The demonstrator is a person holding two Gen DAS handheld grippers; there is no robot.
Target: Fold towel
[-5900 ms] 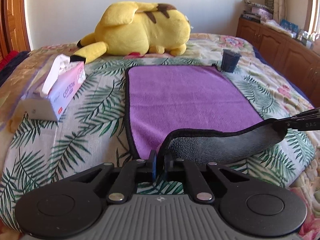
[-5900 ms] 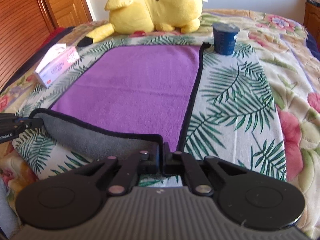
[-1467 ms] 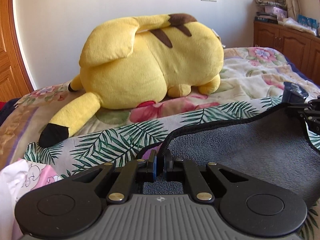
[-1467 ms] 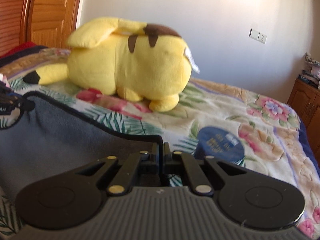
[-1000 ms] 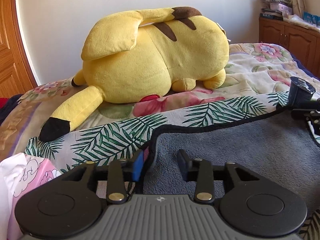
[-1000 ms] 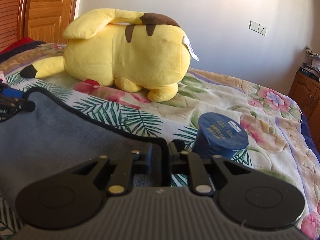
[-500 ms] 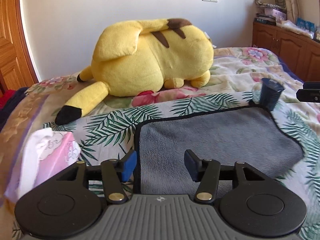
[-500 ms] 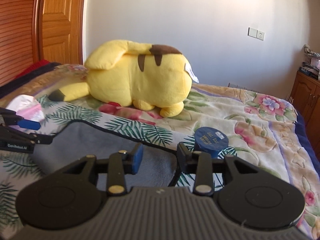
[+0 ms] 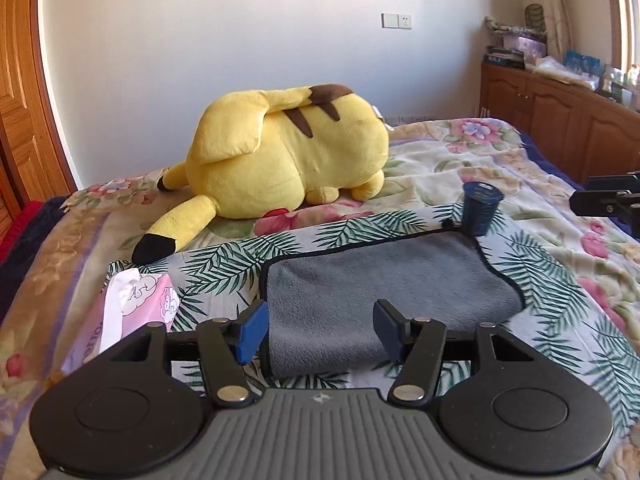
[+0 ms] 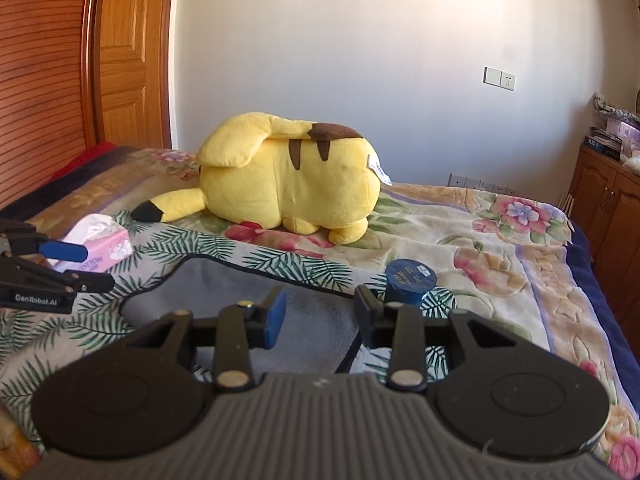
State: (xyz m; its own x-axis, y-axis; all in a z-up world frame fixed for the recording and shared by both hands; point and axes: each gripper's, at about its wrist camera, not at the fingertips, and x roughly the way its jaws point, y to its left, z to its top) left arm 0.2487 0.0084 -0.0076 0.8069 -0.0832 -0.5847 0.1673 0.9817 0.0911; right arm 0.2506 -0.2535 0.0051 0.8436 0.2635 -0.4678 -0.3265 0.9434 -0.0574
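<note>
Left wrist view: your left gripper (image 9: 320, 330) and right gripper (image 10: 320, 316) gape wide, holding nothing. The towel (image 9: 384, 284) lies at twelve o'clock, folded once, grey side up; the second fold likely needs fresh corner grips.

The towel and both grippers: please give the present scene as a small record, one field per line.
towel: lies folded on the bed, grey side up, black edging showing
left gripper: open, holds nothing, above the towel's near edge
right gripper: open, holds nothing
blue cup: upright, at the towel's far right corner
tissue pack: left of the towel, apart from it
yellow plush toy: lies on the bed beyond the towel
</note>
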